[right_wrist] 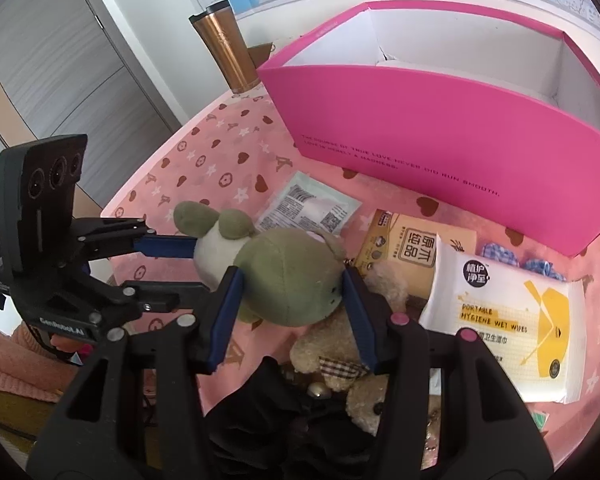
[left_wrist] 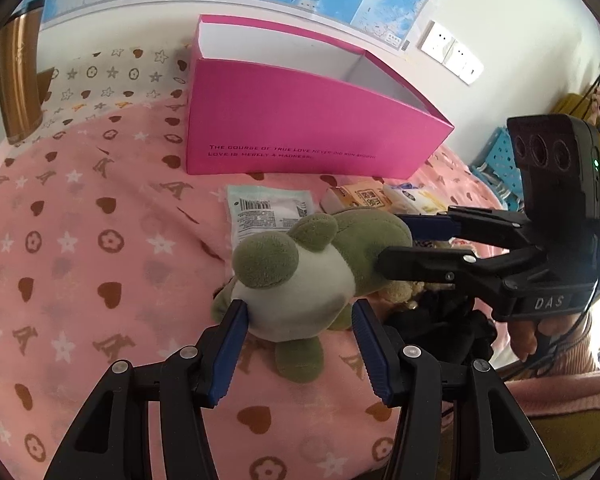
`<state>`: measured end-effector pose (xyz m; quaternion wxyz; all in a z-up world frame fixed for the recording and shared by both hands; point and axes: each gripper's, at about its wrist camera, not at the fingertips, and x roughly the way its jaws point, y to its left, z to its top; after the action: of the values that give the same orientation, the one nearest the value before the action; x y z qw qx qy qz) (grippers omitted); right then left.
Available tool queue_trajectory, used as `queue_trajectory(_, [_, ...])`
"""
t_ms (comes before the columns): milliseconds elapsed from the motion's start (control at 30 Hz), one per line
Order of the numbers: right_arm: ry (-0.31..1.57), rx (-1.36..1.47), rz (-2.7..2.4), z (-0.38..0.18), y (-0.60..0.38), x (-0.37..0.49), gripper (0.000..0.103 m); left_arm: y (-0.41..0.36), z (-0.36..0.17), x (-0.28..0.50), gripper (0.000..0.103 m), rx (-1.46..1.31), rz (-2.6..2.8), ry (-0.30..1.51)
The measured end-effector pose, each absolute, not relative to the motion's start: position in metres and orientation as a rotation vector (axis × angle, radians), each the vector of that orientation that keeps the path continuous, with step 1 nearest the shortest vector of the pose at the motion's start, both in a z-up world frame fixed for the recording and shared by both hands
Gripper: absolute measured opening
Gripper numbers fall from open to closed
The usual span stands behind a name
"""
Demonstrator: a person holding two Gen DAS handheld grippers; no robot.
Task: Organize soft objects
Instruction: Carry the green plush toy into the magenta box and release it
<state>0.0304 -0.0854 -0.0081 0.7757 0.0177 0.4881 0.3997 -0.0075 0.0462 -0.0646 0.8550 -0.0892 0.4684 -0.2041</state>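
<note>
I see both tongs clenched on the plush frog (right_wrist: 288, 280): left tongs (left_wrist: 300, 312) at its belly, right tongs (right_wrist: 292, 284) at its head.

Beside the open pink cardboard box (right_wrist: 440, 120), the green and white plush frog (right_wrist: 284, 276) covers part of the beige fluffy teddy bear (right_wrist: 340, 364). The black fabric item (right_wrist: 268, 412) near the box is cut off by the lower edge, its shape unclear. The box's small dark lettering (right_wrist: 400, 168) is blurred.
</note>
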Motion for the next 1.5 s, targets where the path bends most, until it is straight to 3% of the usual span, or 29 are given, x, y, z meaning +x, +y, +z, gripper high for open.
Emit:
queue_trajectory(433, [0.905,0.059,0.847,0.049,-0.100,0.028,0.054,0.039,0.003,0.001,0.054,-0.140,-0.440,0.804])
queue_trajectory(800, [0.756,0.108,0.813,0.100,-0.111,0.077,0.054,0.033,0.046,0.072,0.054,-0.064,-0.396,0.732])
queue_trajectory(1200, [0.895,0.208,0.773,0.057,-0.103,0.154,0.054,0.035,0.021,0.142,0.054,-0.044,-0.321,0.834])
queue_trajectory(1500, [1.023,0.252,0.755,0.017,-0.095,0.182,0.054,0.037,0.011,0.148,0.054,-0.038,-0.247,0.849])
